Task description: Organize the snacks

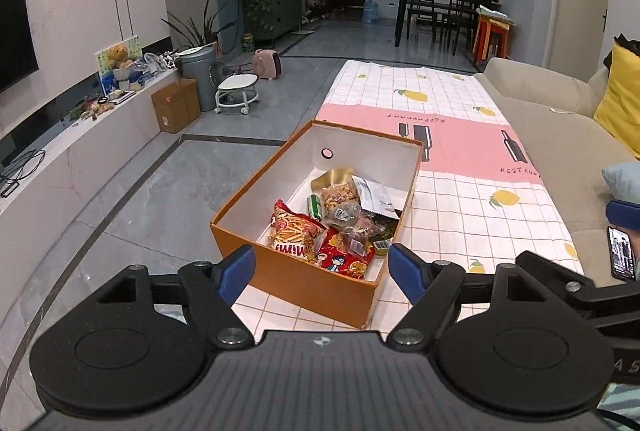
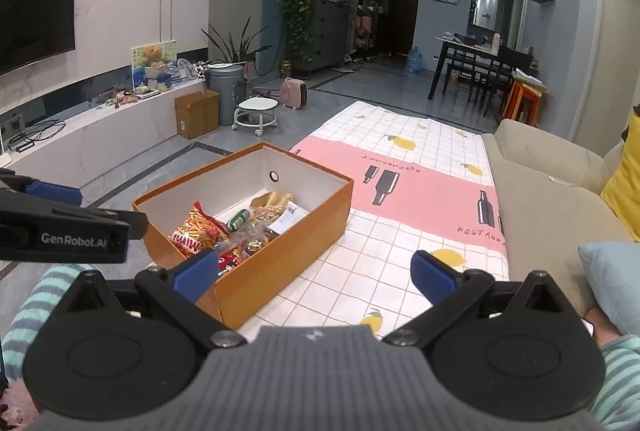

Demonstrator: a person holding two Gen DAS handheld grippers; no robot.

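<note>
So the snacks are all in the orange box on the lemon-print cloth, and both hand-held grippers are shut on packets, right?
Not quite. Both wrist views show the left hand-held gripper and right hand-held gripper open and empty. The snacks are in the orange box on the lemon-print cloth.

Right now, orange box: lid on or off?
Off. The orange box is open-topped, its white inside showing, with snack packets piled at its near end.

A checked lemon-print cloth (image 1: 440, 135) covers the table; an orange box (image 1: 304, 279) sits directly on it.
</note>
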